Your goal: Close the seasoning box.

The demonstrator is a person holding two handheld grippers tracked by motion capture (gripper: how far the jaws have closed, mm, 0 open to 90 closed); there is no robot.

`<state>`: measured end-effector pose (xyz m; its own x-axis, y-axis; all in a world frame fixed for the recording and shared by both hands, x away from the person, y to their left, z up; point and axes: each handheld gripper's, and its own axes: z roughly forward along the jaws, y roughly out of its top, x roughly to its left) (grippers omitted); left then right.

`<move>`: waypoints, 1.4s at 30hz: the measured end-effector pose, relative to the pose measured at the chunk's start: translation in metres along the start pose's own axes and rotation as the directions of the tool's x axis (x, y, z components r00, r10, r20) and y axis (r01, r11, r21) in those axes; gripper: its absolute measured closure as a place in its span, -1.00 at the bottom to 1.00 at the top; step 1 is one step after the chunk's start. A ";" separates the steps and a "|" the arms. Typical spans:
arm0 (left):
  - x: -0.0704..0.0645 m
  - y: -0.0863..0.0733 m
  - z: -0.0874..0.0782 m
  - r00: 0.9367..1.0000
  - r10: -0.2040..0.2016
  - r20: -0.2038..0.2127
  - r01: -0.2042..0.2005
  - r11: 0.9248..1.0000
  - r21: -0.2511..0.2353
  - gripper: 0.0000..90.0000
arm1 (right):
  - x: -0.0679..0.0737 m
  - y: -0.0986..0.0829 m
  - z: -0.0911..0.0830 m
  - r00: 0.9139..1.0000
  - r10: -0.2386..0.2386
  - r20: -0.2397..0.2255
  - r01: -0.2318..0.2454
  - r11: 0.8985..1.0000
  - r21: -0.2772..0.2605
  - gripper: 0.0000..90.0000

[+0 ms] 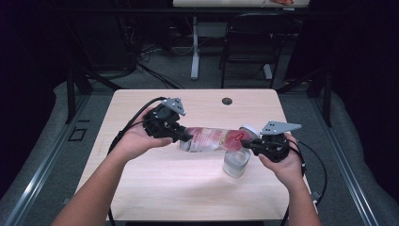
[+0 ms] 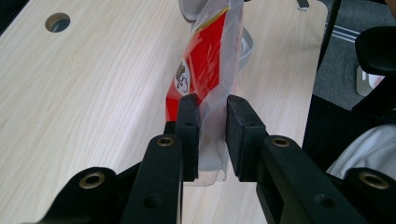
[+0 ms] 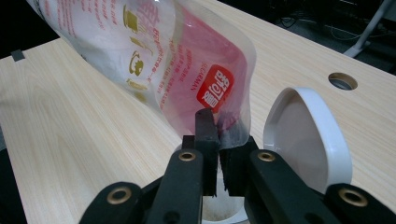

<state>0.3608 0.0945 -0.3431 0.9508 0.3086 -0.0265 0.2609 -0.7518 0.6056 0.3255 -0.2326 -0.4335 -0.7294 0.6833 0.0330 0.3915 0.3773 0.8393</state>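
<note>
Overhead, pouch [image 1: 207,139] stretched between left gripper [image 1: 181,135] and right gripper [image 1: 249,143], both jaws clamped on its ends, above container [image 1: 235,162].

bag [image 3: 154,60]: top cut off by edge | container [image 3: 224,205]: behind jaws

Both grippers' jaws clamped, forearms converging

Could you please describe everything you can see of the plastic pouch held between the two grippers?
The pouch is clear, crinkly plastic with red printing and a red logo patch. It hangs stretched roughly level above the table, the left gripper clamping one end and the right gripper pinching the other, right over an open clear jar.
</note>
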 end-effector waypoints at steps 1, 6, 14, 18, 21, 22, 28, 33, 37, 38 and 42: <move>0.000 0.000 0.000 1.000 0.001 0.001 -0.001 1.000 0.000 0.70 | 0.000 0.000 0.000 1.000 0.001 0.000 -0.001 1.000 0.000 0.93; 0.000 0.002 0.000 1.000 0.006 0.001 -0.006 1.000 -0.004 0.70 | 0.000 -0.001 -0.002 1.000 -0.003 0.003 0.003 1.000 0.004 0.93; -0.001 0.006 -0.002 1.000 0.006 0.001 -0.006 1.000 -0.007 0.70 | 0.002 -0.001 -0.003 1.000 0.000 0.006 0.000 1.000 0.002 0.93; -0.001 0.007 -0.003 1.000 0.010 0.000 -0.010 1.000 -0.008 0.70 | 0.001 -0.001 -0.004 1.000 0.000 0.005 0.000 1.000 0.003 0.93; -0.001 0.008 -0.003 1.000 0.012 0.001 -0.012 1.000 -0.010 0.71 | 0.001 -0.001 -0.004 1.000 0.003 0.001 -0.003 1.000 0.002 0.93; -0.001 0.008 -0.003 1.000 0.012 0.001 -0.012 1.000 -0.010 0.71 | 0.001 -0.001 -0.005 1.000 0.004 0.001 -0.004 1.000 0.001 0.93; -0.001 0.008 -0.003 1.000 0.011 0.002 -0.011 1.000 -0.013 0.71 | 0.001 -0.001 -0.004 1.000 0.004 0.001 -0.004 1.000 0.005 0.93; 0.001 0.008 -0.001 1.000 0.005 0.005 -0.005 1.000 -0.011 0.71 | 0.001 -0.002 -0.002 1.000 0.007 0.003 -0.008 1.000 0.009 0.93; 0.001 0.009 -0.001 1.000 0.006 0.006 -0.006 1.000 -0.009 0.71 | 0.000 -0.002 -0.002 1.000 0.008 0.001 -0.008 1.000 0.009 0.93; 0.001 0.009 -0.001 1.000 0.004 0.007 -0.004 1.000 -0.010 0.71 | 0.000 -0.002 -0.002 1.000 0.008 0.002 -0.008 1.000 0.009 0.93; 0.001 0.010 -0.001 1.000 0.007 0.008 -0.007 1.000 -0.009 0.71 | 0.000 -0.003 -0.002 1.000 0.011 0.000 -0.011 1.000 0.009 0.93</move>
<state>0.3645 0.0879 -0.3361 0.9539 0.2987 -0.0285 0.2528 -0.7489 0.6125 0.3237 -0.2349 -0.4348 -0.7250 0.6875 0.0420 0.4042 0.3752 0.8342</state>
